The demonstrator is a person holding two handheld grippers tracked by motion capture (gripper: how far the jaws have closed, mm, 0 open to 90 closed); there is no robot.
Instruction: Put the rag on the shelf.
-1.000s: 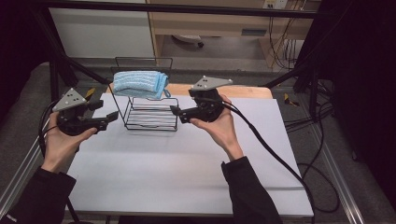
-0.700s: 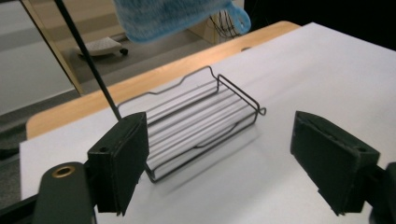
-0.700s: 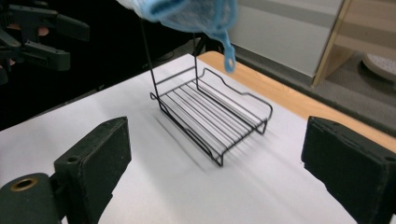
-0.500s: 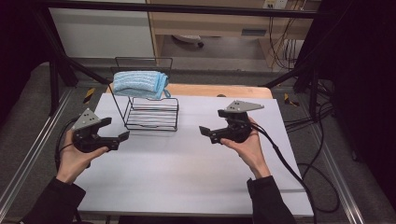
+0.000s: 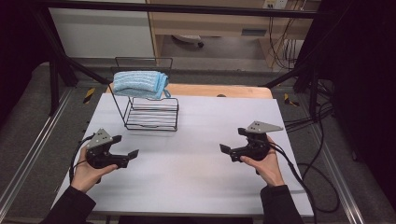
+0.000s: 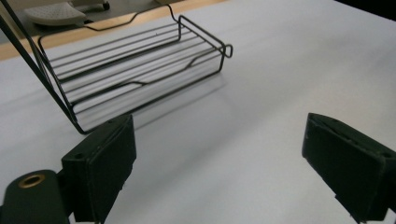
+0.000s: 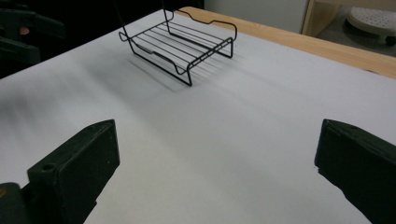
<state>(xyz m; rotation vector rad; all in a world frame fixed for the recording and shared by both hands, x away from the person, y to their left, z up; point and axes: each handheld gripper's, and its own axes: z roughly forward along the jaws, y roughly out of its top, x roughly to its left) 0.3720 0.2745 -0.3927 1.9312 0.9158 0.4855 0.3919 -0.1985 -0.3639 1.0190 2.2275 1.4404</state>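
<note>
High view above the near edge, looking forward and down, both gripper views low over the table [image 5: 196,186], facing the shared wire rack [image 5: 152,114] from opposite sides

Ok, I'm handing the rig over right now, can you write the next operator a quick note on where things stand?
Left gripper: open, holds nothing, low over the white table near its left edge.
Right gripper: open, holds nothing, over the table's right side.
Blue towel: folded, draped over the top bar of the black wire rack at the table's far left.
Done: towel looks hung on the rack.
Left: nothing obvious; check that the towel sits securely.
</note>
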